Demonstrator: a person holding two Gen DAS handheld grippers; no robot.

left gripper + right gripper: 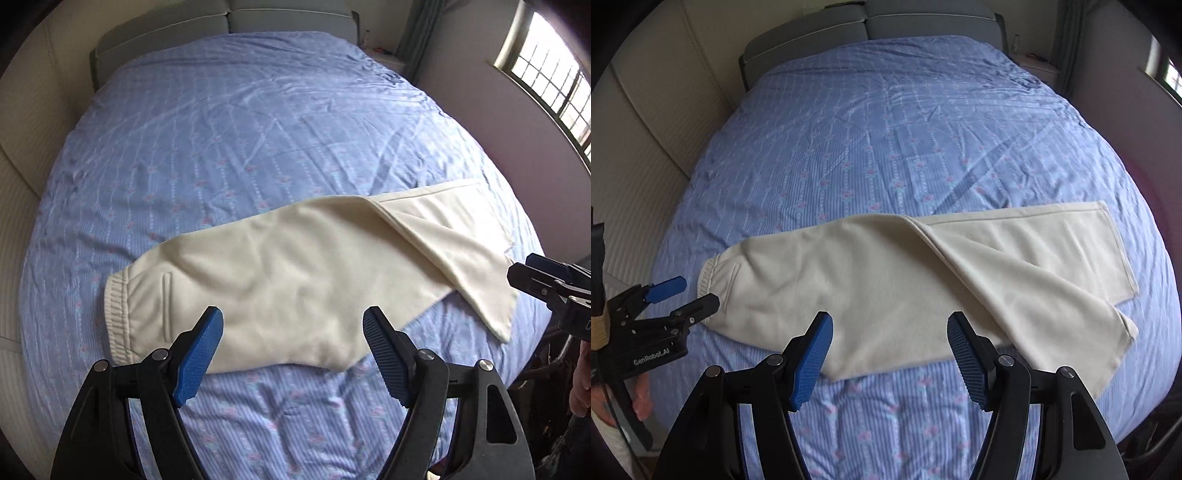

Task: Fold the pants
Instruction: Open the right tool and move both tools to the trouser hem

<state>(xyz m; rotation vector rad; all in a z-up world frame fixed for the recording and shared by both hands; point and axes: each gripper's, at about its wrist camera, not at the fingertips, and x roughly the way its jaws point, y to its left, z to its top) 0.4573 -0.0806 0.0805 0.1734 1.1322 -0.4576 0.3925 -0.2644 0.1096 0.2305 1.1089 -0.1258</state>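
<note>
Cream pants [295,273] lie flat across the near part of the bed, folded lengthwise, waistband [118,317] to the left and leg ends fanned apart to the right [480,236]. They also show in the right wrist view [905,284]. My left gripper [293,332] is open and empty, hovering over the near edge of the pants by the seat. My right gripper [890,332] is open and empty over the near edge at mid-leg. Each gripper shows in the other's view: the right one [524,280] by the leg ends, the left one [690,293] by the waistband.
The bed has a wrinkled blue patterned sheet [258,129] with a grey headboard [221,22] at the far end. A padded wall [22,147] runs along the left. A window [554,85] is at the right.
</note>
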